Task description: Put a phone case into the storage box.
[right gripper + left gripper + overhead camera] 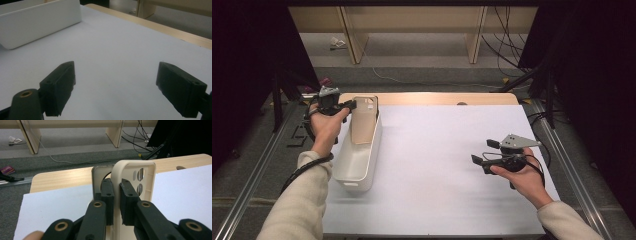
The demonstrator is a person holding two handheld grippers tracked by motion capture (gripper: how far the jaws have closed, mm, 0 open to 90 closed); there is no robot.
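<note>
two black jaws of the left gripper are clamped on the side edge of one beige phone case, which stands upright with its camera cut-outs at the top; directly behind it, touching or just beside it, sits one clear case with a grey rim. in the high view the beige phone case leans inside the far end of one white bin, its upper end at the bin's far rim, where the left gripper meets it. the bin lies lengthwise at the left side of one white sheet covering the table, whose wooden edge shows along the far side. well apart, at the right side of the sheet, the right gripper is held in one hand above the surface; in its own view the right gripper has both jaws spread wide with nothing between them, bare white sheet below, and the bin wall at upper left. two forearms in light sleeves enter from the bottom.
</note>
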